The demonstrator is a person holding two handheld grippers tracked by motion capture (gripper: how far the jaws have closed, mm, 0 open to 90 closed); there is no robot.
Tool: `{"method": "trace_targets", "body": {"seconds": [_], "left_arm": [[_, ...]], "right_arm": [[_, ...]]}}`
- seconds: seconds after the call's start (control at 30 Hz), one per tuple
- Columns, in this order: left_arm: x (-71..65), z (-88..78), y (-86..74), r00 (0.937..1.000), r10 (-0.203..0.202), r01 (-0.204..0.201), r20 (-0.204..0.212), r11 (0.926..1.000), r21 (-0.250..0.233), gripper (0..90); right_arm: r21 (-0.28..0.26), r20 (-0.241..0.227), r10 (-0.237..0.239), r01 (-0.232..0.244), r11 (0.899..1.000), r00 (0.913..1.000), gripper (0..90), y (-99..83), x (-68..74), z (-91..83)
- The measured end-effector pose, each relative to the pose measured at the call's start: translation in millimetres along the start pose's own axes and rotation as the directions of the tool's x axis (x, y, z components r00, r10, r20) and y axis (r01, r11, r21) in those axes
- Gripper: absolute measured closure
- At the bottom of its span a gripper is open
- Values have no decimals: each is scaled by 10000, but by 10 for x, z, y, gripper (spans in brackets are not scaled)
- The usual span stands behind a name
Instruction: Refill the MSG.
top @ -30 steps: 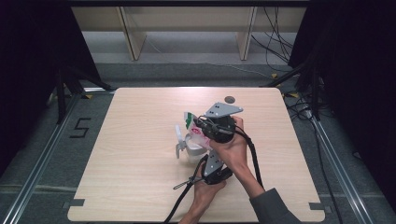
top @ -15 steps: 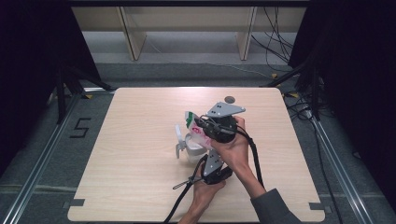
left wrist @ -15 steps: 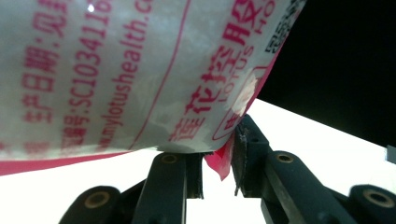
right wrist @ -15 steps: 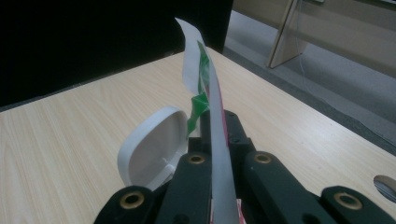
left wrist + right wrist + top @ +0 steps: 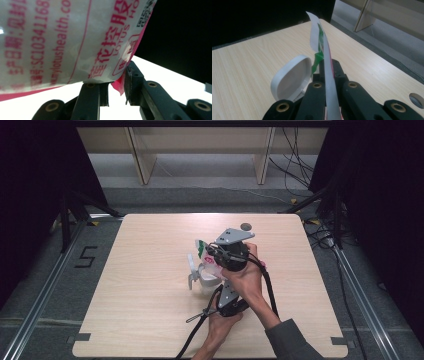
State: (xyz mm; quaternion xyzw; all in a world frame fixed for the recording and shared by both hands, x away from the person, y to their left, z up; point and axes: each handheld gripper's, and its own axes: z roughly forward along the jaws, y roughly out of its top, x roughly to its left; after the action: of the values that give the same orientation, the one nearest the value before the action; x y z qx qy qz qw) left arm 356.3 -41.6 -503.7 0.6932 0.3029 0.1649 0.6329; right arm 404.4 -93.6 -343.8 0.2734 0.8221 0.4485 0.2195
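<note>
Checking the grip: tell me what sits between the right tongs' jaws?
The packet's thin flat edge, clamped between the right tongs, seen in the right gripper view.

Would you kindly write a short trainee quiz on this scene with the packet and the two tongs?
1. True or false: the right tongs pinch the packet.
2. What colour is the print on the packet in the left gripper view?
3. The white lid beside the packet is: A hinged open, B shut, C lying apart on the table.

Key: 1 true; 2 red; 3 A.
</note>
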Motion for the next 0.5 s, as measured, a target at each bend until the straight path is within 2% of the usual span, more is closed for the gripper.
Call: {"method": "trace_targets", "body": {"seconds": [0.07, 0.13, 0.17, 0.2, 0.23, 0.27, 0.3, 0.33, 0.37, 0.4, 0.43, 0.5], "left_arm": [[-1, 1, 6, 10000, 98, -98, -17, 9999, -92, 755], [3, 4, 14, 10000, 26, -25, 52, 9998, -199, 755], [10, -4, 23, 10000, 42, -41, 83, 9999, -105, 756], [8, -2, 30, 10000, -32, 34, 83, 9999, -157, 756], [29, -17, 43, 9994, 355, -355, -31, 9993, 90, 756], [28, -22, 48, 9992, 393, -393, -44, 9992, 64, 756], [24, -22, 49, 9992, 395, -396, -64, 9992, -60, 756], [22, -8, 54, 9994, 324, -324, 142, 9995, -22, 756], [18, -11, 52, 9996, 296, -296, -30, 9995, -63, 757], [12, -6, 48, 9995, 305, -305, -16, 9995, -61, 757], [9, -12, 48, 9994, 333, -333, -11, 9994, 22, 756], [8, -16, 48, 9993, 377, -377, -38, 9993, -3, 757]], "right_arm": [[50, 46, -51, 51, 10000, 10000, 900, 12, 24, 31], [253, 50, -245, 243, 9994, 9997, 900, 35, 46, 52], [291, 56, -360, 358, 9989, 9993, 900, 44, 51, 67], [297, 78, -319, 317, 9991, 9995, 900, 49, 55, 72], [439, 23, -148, 147, 9989, 9999, 900, 63, 65, 62], [331, 84, -188, 185, 9993, 9998, 900, 74, 72, 68], [281, 72, -188, 186, 9994, 9998, 900, 82, 72, 65], [268, 73, -331, 329, 9991, 9994, 900, 91, 67, 65], [427, -23, -376, 377, 9984, 9993, 900, 96, 64, 66], [389, 99, -467, 463, 9982, 9989, 900, 90, 72, 86], [601, 18, -389, 388, 9974, 9992, 900, 90, 82, 89], [555, 48, -293, 290, 9980, 9996, 900, 84, 83, 92]]}}
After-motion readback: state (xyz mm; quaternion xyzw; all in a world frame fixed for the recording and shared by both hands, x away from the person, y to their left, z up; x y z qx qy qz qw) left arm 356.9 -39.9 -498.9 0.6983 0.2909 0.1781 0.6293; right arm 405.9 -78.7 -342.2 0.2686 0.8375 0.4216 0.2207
